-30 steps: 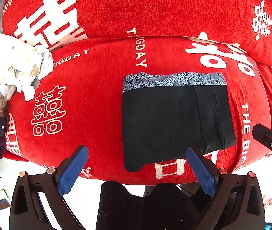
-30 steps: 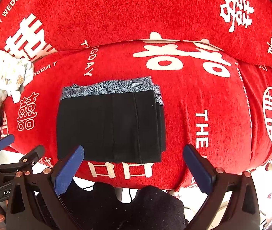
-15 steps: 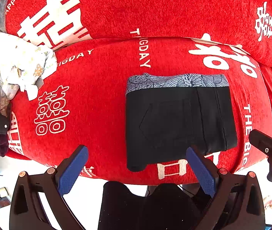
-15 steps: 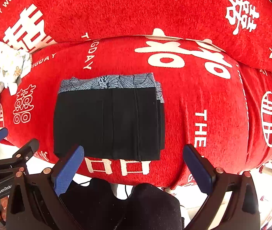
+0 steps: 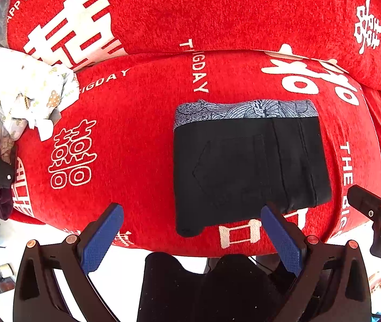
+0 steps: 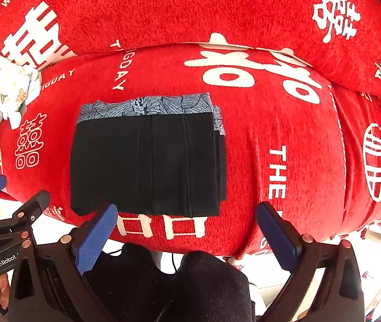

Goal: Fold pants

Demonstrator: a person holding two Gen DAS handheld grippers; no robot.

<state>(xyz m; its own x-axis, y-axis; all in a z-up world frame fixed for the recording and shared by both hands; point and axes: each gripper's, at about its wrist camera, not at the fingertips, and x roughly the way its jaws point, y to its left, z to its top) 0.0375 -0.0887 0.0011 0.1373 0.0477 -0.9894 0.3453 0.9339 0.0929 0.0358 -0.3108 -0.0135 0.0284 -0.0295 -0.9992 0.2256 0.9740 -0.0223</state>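
In left view alone, pants [image 5: 246, 163] pocket [image 5: 228, 171].

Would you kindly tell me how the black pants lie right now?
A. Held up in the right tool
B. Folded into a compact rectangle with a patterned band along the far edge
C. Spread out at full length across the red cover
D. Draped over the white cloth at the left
B: the pants lie flat on the red cover as a neat rectangle, patterned band along the far edge, with both tools open and off them.
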